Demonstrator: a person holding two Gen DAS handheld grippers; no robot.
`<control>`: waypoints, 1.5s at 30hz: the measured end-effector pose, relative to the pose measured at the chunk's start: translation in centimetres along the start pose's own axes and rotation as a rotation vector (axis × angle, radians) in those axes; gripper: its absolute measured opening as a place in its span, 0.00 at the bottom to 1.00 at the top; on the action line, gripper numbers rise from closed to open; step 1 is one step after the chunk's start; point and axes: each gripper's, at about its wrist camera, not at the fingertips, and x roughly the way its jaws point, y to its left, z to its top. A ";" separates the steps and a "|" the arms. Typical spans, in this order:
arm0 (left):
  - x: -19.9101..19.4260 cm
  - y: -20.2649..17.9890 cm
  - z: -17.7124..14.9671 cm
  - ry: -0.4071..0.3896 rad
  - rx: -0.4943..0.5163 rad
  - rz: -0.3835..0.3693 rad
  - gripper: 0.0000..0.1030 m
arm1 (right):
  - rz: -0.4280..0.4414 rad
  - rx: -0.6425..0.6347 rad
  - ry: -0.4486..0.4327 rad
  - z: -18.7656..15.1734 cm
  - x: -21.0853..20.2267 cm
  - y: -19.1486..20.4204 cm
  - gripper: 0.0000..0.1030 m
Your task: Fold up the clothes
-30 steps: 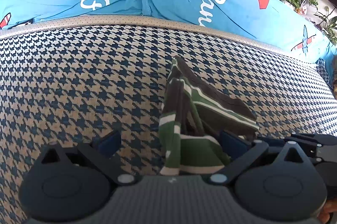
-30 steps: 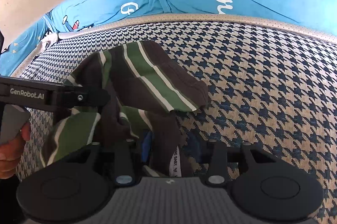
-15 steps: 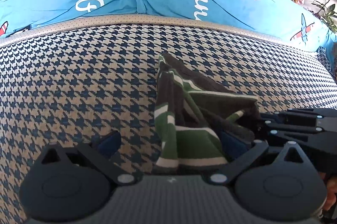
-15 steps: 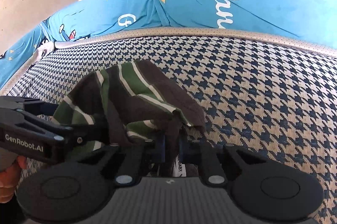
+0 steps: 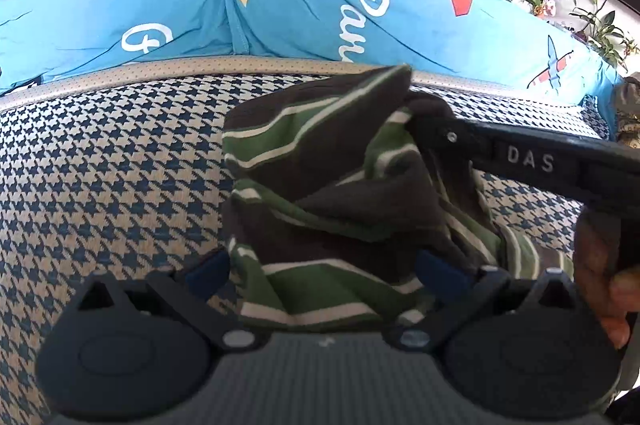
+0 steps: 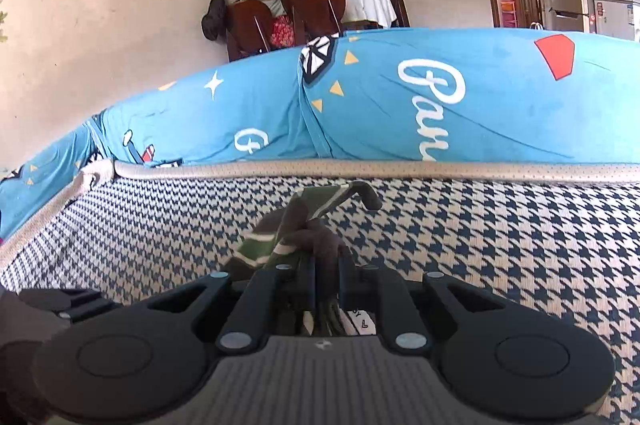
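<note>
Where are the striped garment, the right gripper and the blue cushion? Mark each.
striped garment [image 5: 320,193]: left wrist view, on the dark bunched middle fold.
right gripper [image 6: 326,289]: right wrist view, midway between the fingertips shut on the cloth.
blue cushion [image 6: 500,113]: right wrist view, on the front face near the white lettering.

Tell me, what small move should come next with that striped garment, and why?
Probably close the left gripper on the striped garment. Its fingers stand wide apart with bunched cloth between them, while the right gripper is already clamped on a fold. A second hold would likely let the crumpled piece be stretched flat over the houndstooth cushion.
</note>
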 end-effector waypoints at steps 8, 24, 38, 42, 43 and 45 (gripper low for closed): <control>1.0 0.1 2.6 -0.079 -0.034 0.019 1.00 | 0.087 -0.014 -0.156 3.3 0.0 1.5 0.12; 5.2 4.8 5.4 -0.039 -0.232 0.271 1.00 | -0.012 0.042 -0.125 4.2 0.8 -2.2 0.28; 3.6 3.5 3.9 -0.049 -0.226 0.212 1.00 | -0.032 0.013 0.080 0.2 0.8 -3.6 0.42; 4.0 3.4 3.7 -0.037 -0.224 0.213 1.00 | 0.011 0.026 0.120 -0.5 1.3 -2.7 0.51; 4.0 3.4 3.7 -0.035 -0.222 0.214 1.00 | 0.021 0.027 0.130 -0.6 1.5 -2.5 0.51; 4.1 3.3 3.7 -0.033 -0.219 0.218 1.00 | 0.030 0.013 0.151 -0.9 1.9 -1.8 0.52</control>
